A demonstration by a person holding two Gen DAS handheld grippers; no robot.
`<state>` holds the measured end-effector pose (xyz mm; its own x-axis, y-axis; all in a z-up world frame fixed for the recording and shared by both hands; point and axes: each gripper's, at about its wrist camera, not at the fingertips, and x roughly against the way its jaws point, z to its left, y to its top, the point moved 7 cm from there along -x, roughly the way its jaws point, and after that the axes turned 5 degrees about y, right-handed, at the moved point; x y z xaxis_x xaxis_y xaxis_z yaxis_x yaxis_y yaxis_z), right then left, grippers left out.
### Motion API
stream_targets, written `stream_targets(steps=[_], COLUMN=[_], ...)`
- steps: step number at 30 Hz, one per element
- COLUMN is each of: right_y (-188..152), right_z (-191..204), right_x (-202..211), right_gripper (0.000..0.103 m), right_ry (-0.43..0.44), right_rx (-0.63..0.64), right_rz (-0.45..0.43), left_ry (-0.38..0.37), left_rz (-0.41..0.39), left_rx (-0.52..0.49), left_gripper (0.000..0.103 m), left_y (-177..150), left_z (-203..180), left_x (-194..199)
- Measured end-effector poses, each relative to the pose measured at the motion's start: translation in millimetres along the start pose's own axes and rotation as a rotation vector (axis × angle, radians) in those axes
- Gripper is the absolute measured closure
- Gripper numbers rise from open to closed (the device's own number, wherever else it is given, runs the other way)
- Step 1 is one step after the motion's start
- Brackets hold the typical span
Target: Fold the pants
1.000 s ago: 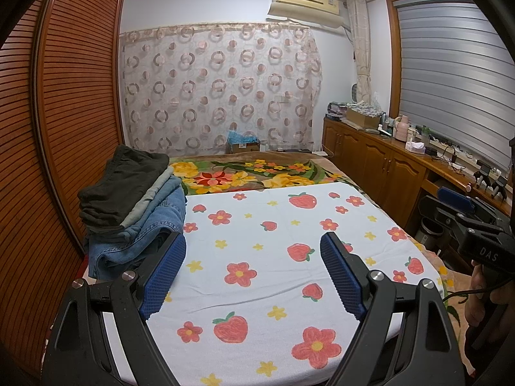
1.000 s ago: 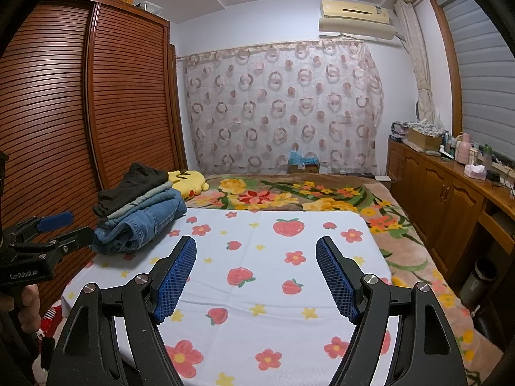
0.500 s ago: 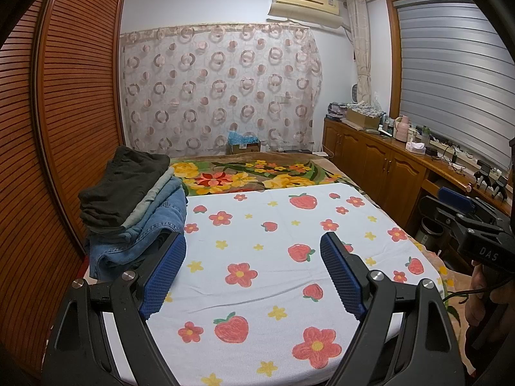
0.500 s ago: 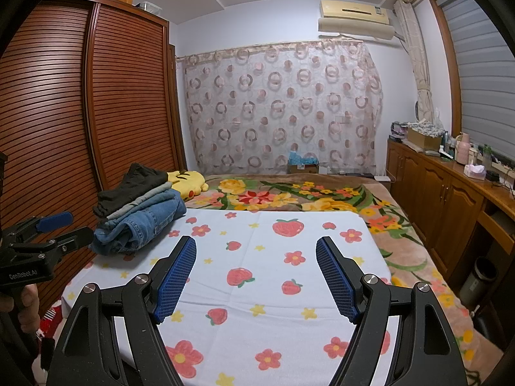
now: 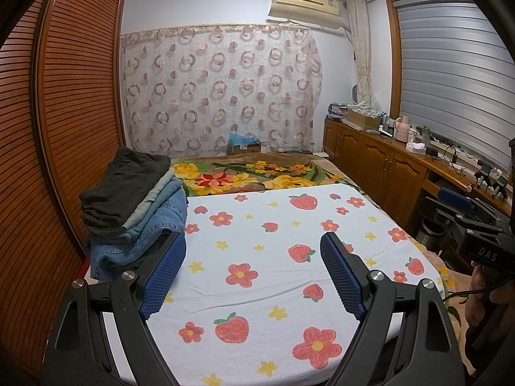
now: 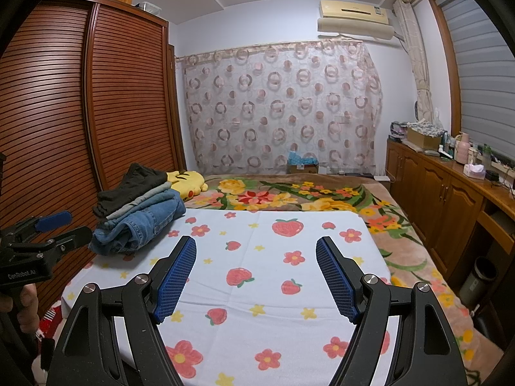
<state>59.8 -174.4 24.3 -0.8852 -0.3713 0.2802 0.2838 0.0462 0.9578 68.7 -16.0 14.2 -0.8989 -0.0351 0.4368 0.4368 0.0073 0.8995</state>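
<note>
Meanwhile nothing has shifted: the left gripper [image 5: 252, 268] and right gripper [image 6: 256, 275] still hover wide apart and empty over the strawberry sheet [image 5: 276, 225], folded pants stack [image 5: 135, 202] beside.

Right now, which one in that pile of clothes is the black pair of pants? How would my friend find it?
Find the bed with the strawberry sheet, then look to its left edge beside the brown slatted wardrobe. A pile of pants sits there. The black pants lie on the very top, dark and crumpled, above a pale grey-blue pair and blue jeans.
</note>
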Motion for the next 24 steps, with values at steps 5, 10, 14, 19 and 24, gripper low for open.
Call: stream_targets(steps=[5,10,14,19,24], right_y=[-0.3,0.0,-0.5,-0.2,-0.4], right_z=[0.2,-0.2,0.2,-0.2,-0.2], right_x=[-0.1,-0.2,-0.1,-0.1,-0.2], right_gripper=[0.024,0.024,0.024,0.024,0.024], right_ry=[0.0,0.0,0.0,0.0,0.0], right_rx=[0.0,-0.001,0.0,0.0,0.001], right_rz=[0.0,0.0,0.0,0.0,0.0], left_ry=[-0.001,-0.001,0.0,-0.001,0.0], left_rz=[0.001,0.0,0.0,0.0,0.0], left_rx=[0.0,0.0,0.0,-0.001,-0.001], left_gripper=[0.017,0.017,0.017,0.017,0.017], left_y=[0.3,-0.7,0.0,-1.1,-1.5], left_z=[-0.3,0.3,-0.3,0.4,0.5], left_x=[-0.1,-0.1,-0.2,0.0,-0.2])
